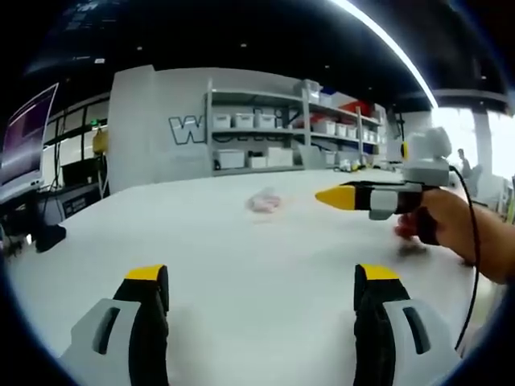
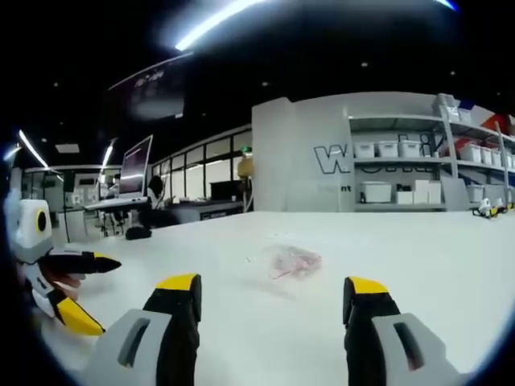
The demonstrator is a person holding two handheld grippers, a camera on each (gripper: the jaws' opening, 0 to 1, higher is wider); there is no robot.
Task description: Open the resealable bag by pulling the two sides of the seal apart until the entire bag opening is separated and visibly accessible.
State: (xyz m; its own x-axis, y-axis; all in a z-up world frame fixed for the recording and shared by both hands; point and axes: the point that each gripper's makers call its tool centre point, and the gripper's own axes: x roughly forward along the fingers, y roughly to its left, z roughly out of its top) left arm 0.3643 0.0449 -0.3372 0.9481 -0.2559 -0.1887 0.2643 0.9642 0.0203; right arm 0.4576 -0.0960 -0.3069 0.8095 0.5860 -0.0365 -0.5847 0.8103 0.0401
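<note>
— How did the bag look?
— The small clear plastic resealable bag [image 2: 294,261] lay flat on the white bench [image 2: 418,257], seemingly holding something pinkish.
— And the grippers?
— Left gripper [image 1: 261,285] and right gripper [image 2: 269,293] both gaped apart, well short of it.

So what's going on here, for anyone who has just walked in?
A person holds a two-jaw gripper in each hand over a white table. The left gripper and right gripper are both open and hold nothing. The resealable bag, small and clear, lies on the table ahead of them, untouched. Whether its seal is shut is too blurred to tell.
</note>
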